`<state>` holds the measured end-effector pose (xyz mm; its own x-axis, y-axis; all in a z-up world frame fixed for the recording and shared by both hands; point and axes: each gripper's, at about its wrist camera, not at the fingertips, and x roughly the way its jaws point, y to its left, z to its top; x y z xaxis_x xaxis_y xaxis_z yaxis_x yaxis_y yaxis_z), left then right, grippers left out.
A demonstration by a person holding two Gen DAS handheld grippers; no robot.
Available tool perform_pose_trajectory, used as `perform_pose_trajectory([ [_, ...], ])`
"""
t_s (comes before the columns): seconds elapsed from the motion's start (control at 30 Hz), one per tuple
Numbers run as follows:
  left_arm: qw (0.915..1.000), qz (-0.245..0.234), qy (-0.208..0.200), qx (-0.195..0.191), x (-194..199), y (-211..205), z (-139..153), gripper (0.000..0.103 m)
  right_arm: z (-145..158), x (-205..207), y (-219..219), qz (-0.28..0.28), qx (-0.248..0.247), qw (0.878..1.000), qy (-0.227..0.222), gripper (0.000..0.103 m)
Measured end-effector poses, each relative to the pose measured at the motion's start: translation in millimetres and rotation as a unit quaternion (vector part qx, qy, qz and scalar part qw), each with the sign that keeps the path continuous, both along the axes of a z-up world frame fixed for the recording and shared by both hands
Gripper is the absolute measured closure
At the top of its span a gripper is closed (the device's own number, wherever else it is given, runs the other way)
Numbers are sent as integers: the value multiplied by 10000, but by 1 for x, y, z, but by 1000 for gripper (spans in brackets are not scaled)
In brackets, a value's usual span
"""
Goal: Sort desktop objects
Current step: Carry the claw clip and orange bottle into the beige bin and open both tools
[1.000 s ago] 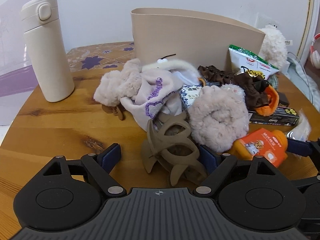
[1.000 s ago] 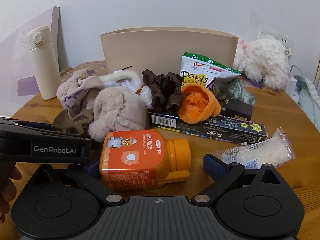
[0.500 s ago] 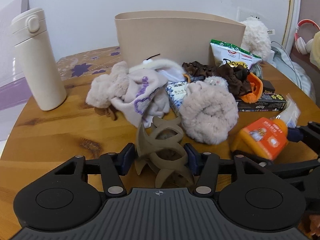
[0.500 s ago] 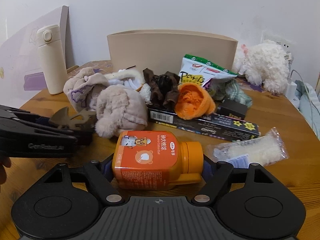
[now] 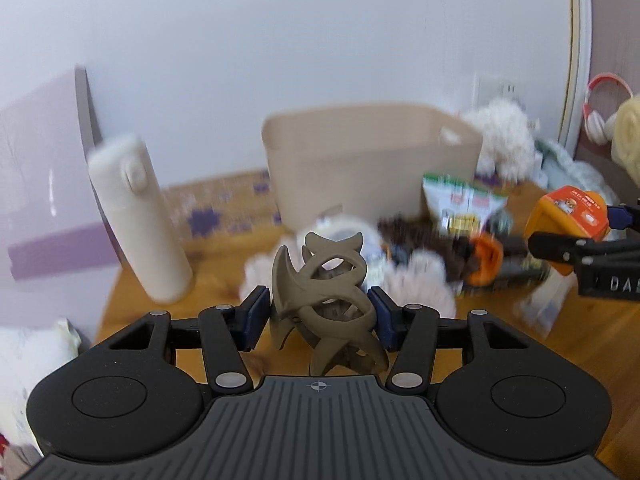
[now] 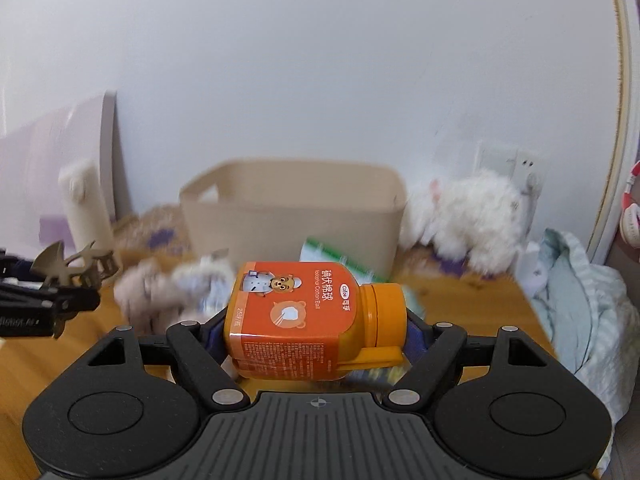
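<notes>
The orange bottle (image 6: 308, 320) held across the right tongs (image 6: 316, 336) carries a label reading "Iodophor Cotton Ball", Chinese characters beside it, a small "Cofoe" logo near the cap, and "25" with more print too small to read at the other end. In the left wrist view, the right tongs' black arm shows white letters "DA", cut off. The snack bag (image 5: 460, 204) beyond is too blurred to read.

matt plastic hair claw (image 5: 324, 300), glossy orange bottle (image 6: 316, 320)
</notes>
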<state>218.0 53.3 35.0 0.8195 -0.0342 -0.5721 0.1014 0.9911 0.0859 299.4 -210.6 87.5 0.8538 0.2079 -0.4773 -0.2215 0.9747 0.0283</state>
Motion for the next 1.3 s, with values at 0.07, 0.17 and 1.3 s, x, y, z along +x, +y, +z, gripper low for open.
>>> perform_pose_trajectory([
  [0.07,9999,-11,-116,56,-1,-2,20,48,18,1,-5,-35,33,9999,-129,25],
  [0.17,9995,-51,-221,238,-1,-9,46,48,43,5,-11,-36,69,9996,-257,25],
  [1.3,9989,392,-215,171,188,-48,56,48,33,176,17,-60,-181,9998,97,25],
])
